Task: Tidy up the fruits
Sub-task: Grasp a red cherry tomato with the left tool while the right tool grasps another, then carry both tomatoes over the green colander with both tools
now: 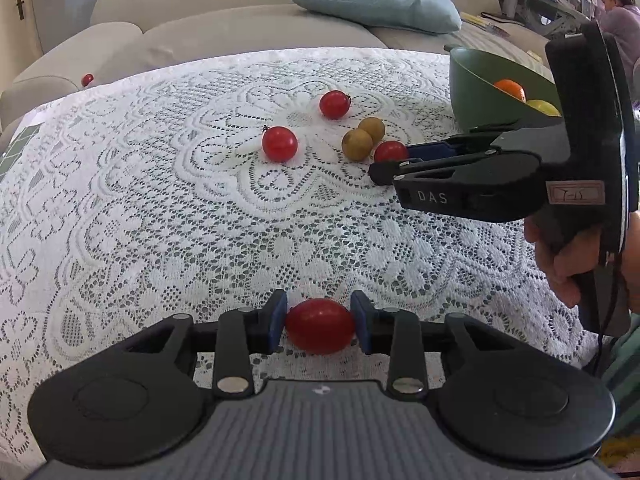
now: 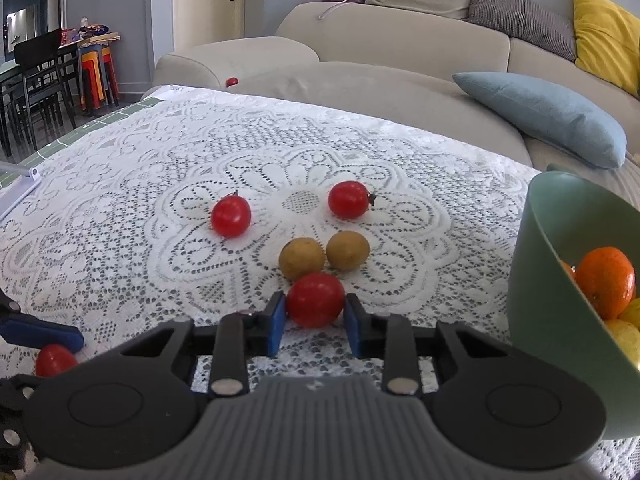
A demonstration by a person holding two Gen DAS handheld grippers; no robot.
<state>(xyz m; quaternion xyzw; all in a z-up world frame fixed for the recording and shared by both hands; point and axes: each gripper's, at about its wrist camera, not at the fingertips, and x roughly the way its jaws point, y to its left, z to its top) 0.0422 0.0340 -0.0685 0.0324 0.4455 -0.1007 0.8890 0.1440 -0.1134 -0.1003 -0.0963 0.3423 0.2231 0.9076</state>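
On the white lace tablecloth [image 1: 160, 200] my left gripper [image 1: 320, 326] is shut on a red cherry tomato [image 1: 320, 326], its blue pads pressing both sides. My right gripper [image 2: 315, 312] is shut on another red tomato [image 2: 315, 299], seen from the left wrist at the right gripper [image 1: 390, 160] by the tomato [image 1: 390, 151]. Just beyond lie two brown-green round fruits [image 2: 302, 258] [image 2: 347, 256]. Two more red tomatoes [image 2: 231, 216] [image 2: 348, 199] rest farther out. A green bowl [image 2: 552, 280] at the right holds an orange [image 2: 606, 280] and yellow fruits.
A beige sofa [image 2: 360, 80] with a blue cushion [image 2: 540, 116] runs behind the table, and a small red fruit [image 2: 231, 81] lies on it by the table's far edge. A person [image 1: 620, 12] sits at the far right. Dark chairs [image 2: 36, 80] stand far left.
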